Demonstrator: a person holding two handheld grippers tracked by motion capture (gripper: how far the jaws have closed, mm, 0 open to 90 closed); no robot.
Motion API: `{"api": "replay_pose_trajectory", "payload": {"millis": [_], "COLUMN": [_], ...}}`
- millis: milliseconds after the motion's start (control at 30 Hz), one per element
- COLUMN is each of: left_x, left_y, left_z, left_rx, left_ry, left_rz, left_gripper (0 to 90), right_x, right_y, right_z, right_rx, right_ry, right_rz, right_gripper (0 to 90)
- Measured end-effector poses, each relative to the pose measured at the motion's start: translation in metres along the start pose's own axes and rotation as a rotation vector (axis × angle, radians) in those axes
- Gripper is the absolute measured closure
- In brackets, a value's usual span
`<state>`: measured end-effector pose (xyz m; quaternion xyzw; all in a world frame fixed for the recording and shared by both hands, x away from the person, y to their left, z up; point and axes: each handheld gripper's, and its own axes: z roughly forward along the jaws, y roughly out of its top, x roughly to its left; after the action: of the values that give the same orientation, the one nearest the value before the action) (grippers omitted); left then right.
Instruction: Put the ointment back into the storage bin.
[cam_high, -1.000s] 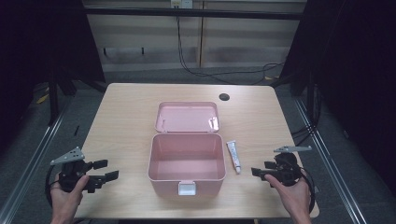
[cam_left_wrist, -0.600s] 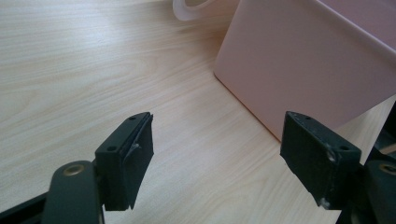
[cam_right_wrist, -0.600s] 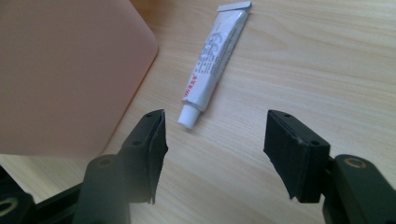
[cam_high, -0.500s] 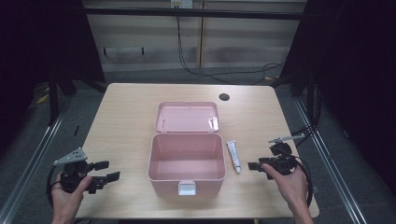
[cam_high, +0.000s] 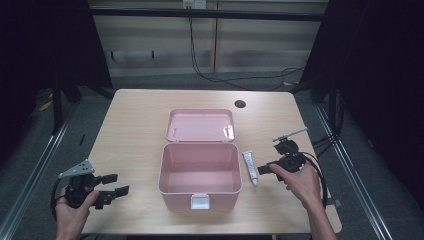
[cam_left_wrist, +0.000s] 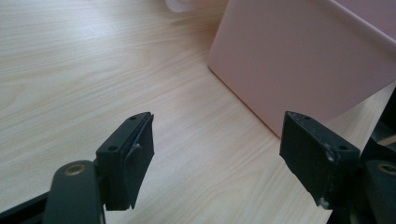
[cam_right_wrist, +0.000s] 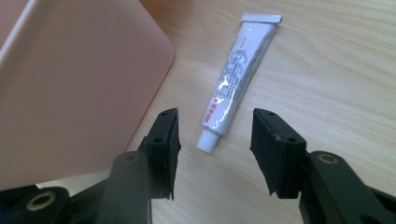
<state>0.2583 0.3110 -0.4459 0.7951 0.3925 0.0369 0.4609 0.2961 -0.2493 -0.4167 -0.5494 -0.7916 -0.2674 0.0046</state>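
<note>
Lying flat by pink box (cam_high: 200, 170), white tube (cam_right_wrist: 236, 79), red print, cap twd right tool (cam_right_wrist: 212, 149)

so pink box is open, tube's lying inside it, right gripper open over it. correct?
Not quite: the tube lies on the table beside the open pink box, not inside it, as the high view shows. The right gripper is open at it.
</note>
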Motion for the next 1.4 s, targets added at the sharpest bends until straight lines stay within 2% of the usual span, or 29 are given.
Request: {"api": "replay_pose_trajectory", "payload": {"millis": [167,400,567,733,933,967,1067,1100,1167,1400], "left_x": [0.000,-0.001,-0.002,-0.001,-0.001,-0.001,-0.001,-0.001,-0.001,0.000], "left_y": [0.000,0.000,0.000,0.000,0.000,0.000,-0.001,-0.001,-0.001,-0.001], "left_z": [0.001,0.001,0.001,0.001,0.002,0.002,0.002,0.002,0.003,0.003], "left_rx": [0.005,0.011,0.022,0.024,0.027,0.028,0.032,0.035,0.038,0.045], "left_ry": [-0.004,-0.009,-0.012,-0.006,-0.009,-0.009,-0.012,-0.011,-0.011,-0.008], "left_rz": [0.007,0.002,0.006,0.002,-0.004,-0.004,-0.005,-0.002,-0.001,-0.003], "left_gripper": [25.9,26.0,26.3,26.4,26.4,26.3,26.4,26.4,26.3,26.3], "right_x": [0.002,0.004,0.008,0.009,0.010,0.012,0.012,0.012,0.011,0.010], "right_y": [0.009,0.022,0.030,0.040,0.047,0.050,0.051,0.052,0.052,0.055], "right_z": [0.003,0.014,0.017,0.028,0.037,0.042,0.045,0.050,0.053,0.060], "right_rx": [0.044,0.145,0.183,0.267,0.308,0.319,0.329,0.343,0.349,0.359], "right_ry": [-0.047,-0.065,-0.087,-0.091,-0.081,-0.088,-0.095,-0.117,-0.131,-0.143], "right_rz": [-0.031,-0.027,-0.020,0.000,0.013,0.019,0.021,0.022,0.021,0.040], "right_gripper": [54.3,56.1,55.2,52.5,46.8,43.4,46.4,49.3,51.1,55.1]}}
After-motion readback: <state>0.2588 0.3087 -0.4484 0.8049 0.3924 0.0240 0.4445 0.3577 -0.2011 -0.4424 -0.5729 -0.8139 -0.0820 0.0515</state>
